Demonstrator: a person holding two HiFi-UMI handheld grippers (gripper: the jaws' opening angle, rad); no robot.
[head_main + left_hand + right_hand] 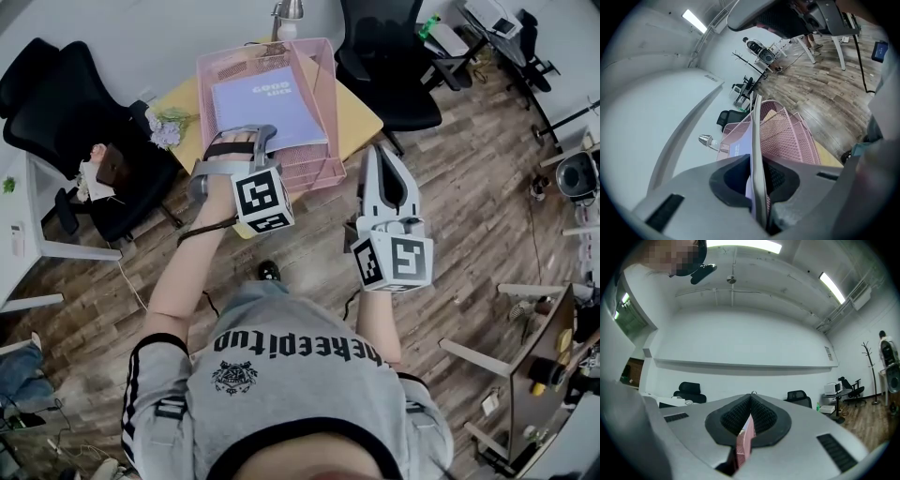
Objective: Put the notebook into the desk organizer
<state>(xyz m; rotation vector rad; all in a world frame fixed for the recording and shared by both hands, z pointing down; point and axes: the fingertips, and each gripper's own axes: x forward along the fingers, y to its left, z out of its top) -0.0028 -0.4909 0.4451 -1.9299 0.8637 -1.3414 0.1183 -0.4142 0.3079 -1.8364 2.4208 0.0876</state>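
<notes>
1. The purple notebook (267,105) lies inside the pink desk organizer (319,173).
2. The left gripper (246,137) pinches the notebook's near edge.
3. The right gripper (378,155) is just right of the organizer, closed, holding nothing.

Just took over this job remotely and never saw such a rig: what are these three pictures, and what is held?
No robot arm: a person holds tongs in each hand. The head view looks down from the person's head, left tongs at its left, right tongs at its right. The other two cameras ride on the tongs and look along their jaws. On the yellow table stands a pink mesh desk organizer with the purple notebook lying in it. Both tongs are closed. The left tongs reach the notebook's near corner; whether they pinch it I cannot tell. The right tongs sit beside the organizer; only a pink sliver shows between them.
</notes>
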